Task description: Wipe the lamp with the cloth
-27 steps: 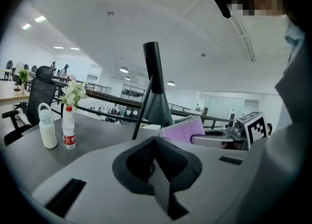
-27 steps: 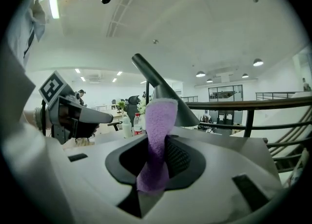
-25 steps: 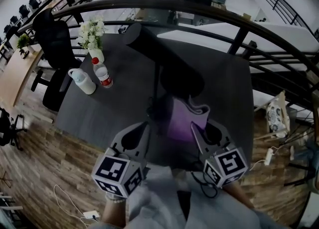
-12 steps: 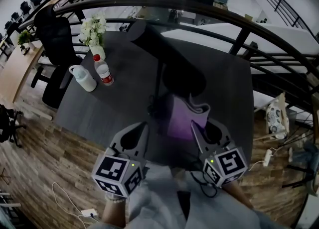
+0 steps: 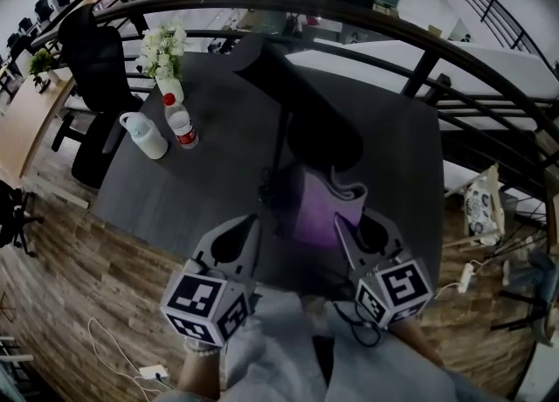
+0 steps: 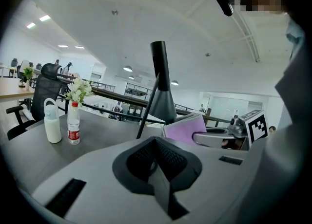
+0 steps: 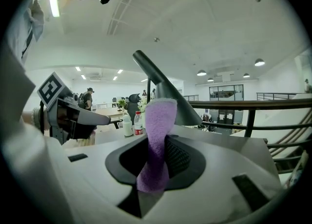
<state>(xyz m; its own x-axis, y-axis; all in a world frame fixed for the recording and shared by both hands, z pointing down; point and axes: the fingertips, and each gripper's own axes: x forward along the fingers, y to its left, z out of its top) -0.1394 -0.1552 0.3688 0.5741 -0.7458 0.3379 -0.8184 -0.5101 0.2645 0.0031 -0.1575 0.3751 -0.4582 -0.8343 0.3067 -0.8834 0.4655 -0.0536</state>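
Both grippers: no shift from a second ago; left gripper (image 5: 244,232) and right gripper (image 5: 348,232) hang at the same spots over the near edge of the bench (image 5: 201,186). Only the head view has drifted slightly.
Left fingers: pressed together with nothing between them, as the left gripper view shows.
Right fingers: pinching the lower end of the cloth (image 7: 158,130), which stands upright out of them.
Cloth: purple, just beyond the right gripper and just near of the lamp's low end; whether it touches the lamp I cannot tell.
Lamp: the lamp (image 5: 297,103) has a long dark shade slanting from far left down to near right, on a thin leaning pole.
Progress: judged early. The cloth is in hand and brought up to the shade, but nearly the whole shade and the pole look left to wipe.
Open room: bare bench lies left of the pole, and more to its right out to the right edge.
Far left: water bottle (image 5: 181,127), white jug (image 5: 148,140) and flower vase (image 5: 162,64) stand well apart from the lamp.
Far edge: a dark railing (image 5: 393,29) curves close behind the bench, so long sweeps up the shade likely end near it.
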